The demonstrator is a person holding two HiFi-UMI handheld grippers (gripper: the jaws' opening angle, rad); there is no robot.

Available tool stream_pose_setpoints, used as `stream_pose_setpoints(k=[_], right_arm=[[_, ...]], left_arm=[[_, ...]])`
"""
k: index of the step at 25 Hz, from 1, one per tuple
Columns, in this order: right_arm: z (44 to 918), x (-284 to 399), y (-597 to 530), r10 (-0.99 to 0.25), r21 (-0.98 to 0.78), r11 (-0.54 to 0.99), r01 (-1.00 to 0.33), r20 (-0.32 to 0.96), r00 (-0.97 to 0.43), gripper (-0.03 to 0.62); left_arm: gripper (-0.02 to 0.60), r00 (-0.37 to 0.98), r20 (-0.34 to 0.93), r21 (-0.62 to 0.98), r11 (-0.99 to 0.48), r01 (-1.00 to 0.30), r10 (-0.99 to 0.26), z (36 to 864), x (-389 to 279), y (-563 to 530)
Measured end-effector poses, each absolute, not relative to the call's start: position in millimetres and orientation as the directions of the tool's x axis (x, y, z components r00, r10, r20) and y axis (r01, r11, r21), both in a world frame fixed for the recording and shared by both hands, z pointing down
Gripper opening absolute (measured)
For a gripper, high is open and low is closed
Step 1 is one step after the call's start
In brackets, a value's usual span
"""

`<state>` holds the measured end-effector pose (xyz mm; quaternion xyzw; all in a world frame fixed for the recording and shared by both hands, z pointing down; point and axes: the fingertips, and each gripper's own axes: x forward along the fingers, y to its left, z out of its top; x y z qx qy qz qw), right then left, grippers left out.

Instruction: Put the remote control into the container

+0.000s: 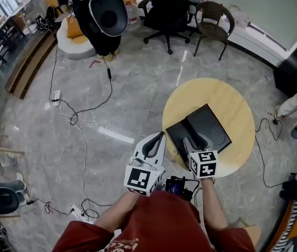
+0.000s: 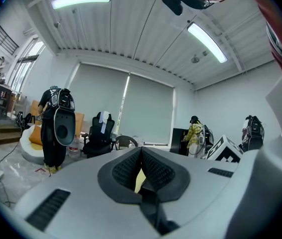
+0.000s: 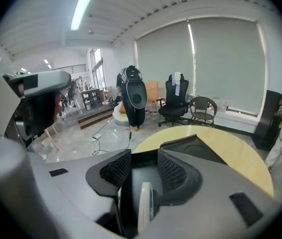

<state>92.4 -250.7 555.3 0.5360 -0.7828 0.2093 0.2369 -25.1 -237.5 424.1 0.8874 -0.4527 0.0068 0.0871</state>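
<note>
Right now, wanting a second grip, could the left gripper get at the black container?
Probably yes: the left gripper hovers beside the container, nothing between, though the right gripper crowds its near edge.

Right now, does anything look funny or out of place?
A thin white thing, maybe the remote, stands on edge between the right gripper's open jaws, over the container. Nothing looks spilled.

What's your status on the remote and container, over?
Left gripper jaws shut, empty. Right gripper jaws open over black container. White remote edge-on between them. Nothing in the way.
</note>
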Motion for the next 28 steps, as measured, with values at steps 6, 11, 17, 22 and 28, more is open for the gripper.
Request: stream_pose_setpoints(k=[6, 11, 17, 22, 28], right_arm=[[496, 102, -243, -0.828, -0.108, 0.319, -0.942, 0.452, -0.332, 0.161], [452, 104, -239, -0.882, -0.112, 0.316, -0.942, 0.331, -0.336, 0.161], [406, 120, -220, -0.956, -0.021, 0.266, -0.964, 0.121, -0.267, 0.161], [396, 124, -206, -0.969, -0.018, 0.242, -0.97, 0.042, -0.243, 0.161], [378, 133, -198, -0.977, 0.004, 0.213, -0.977, -0.014, -0.213, 0.161]], left_arm=[[0.015, 0.601, 0.09, 0.14, -0.587, -0.797, -0.794, 421, -13, -236], [0.015, 0.605, 0.089, 0.132, -0.593, -0.794, -0.791, 418, -12, -240], [0.015, 0.616, 0.073, 0.118, -0.606, -0.787, -0.785, 414, -1, -240], [0.015, 0.628, 0.069, 0.115, -0.619, -0.777, -0.775, 415, 2, -238], [0.015, 0.634, 0.05, 0.117, -0.626, -0.771, -0.772, 411, 6, -233]])
